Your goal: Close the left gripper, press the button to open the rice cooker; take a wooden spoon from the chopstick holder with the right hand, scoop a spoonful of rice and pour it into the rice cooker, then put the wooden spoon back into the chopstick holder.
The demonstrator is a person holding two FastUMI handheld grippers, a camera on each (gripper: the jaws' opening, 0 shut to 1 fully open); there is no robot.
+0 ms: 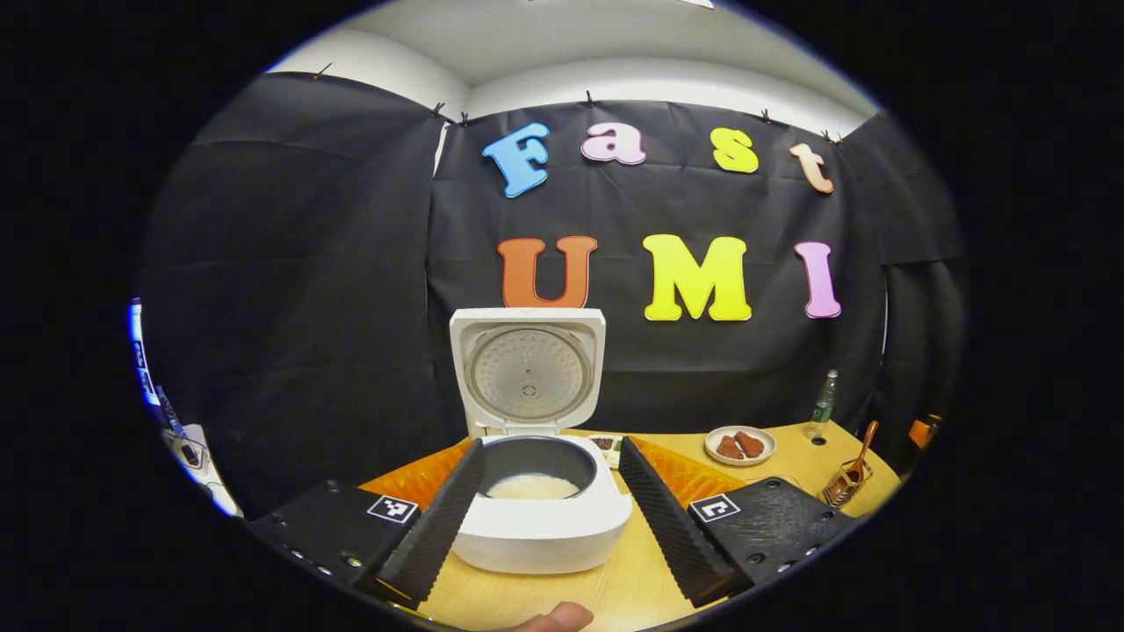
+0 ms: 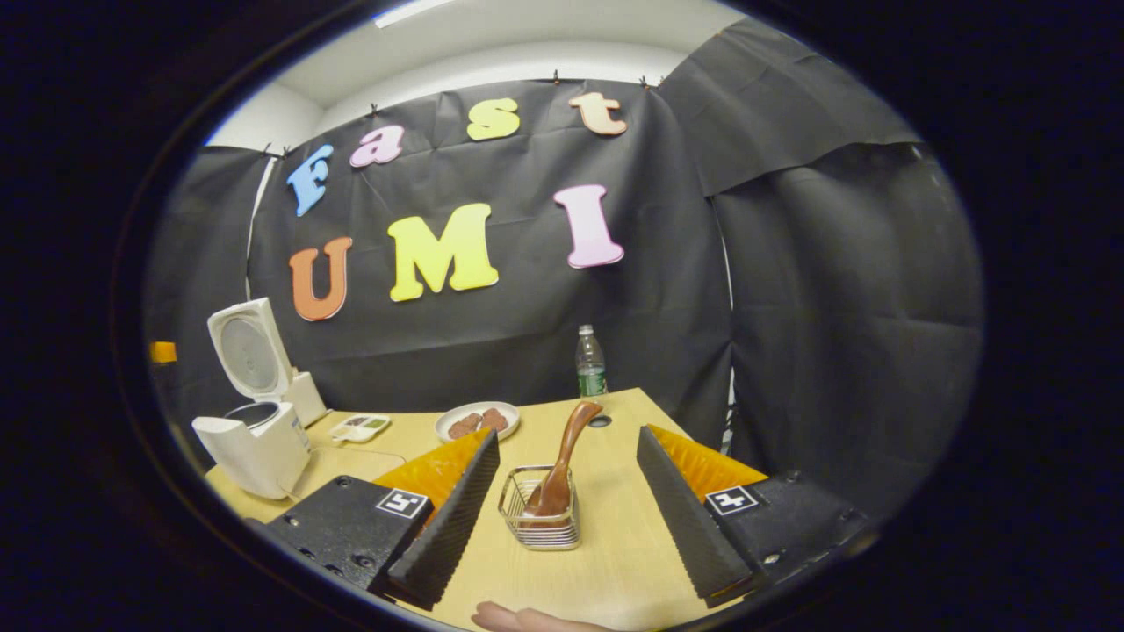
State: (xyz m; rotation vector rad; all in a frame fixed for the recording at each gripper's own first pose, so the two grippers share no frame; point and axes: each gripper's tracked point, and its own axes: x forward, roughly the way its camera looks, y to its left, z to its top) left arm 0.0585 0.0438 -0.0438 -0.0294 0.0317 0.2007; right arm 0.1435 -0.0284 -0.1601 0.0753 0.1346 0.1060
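Note:
The white rice cooker (image 1: 536, 518) stands straight ahead in the left gripper view with its lid (image 1: 528, 371) raised upright and white rice (image 1: 532, 487) in the inner pot. My left gripper (image 1: 549, 478) is open, its fingers either side of the cooker and short of it. In the right gripper view the wooden spoon (image 2: 562, 461) leans in the wire chopstick holder (image 2: 540, 509), which sits between the fingers of my open right gripper (image 2: 566, 478), untouched. The cooker (image 2: 255, 443) stands far left there; the holder with the spoon (image 1: 850, 474) shows far right in the left gripper view.
A plate with brown pieces (image 2: 477, 421) and a small tray (image 2: 360, 427) sit mid-table, a plastic bottle (image 2: 590, 362) near the back edge. A cable (image 2: 351, 452) runs from the cooker across the wooden table (image 2: 606, 562). A fingertip (image 1: 555, 618) shows at the bottom edge.

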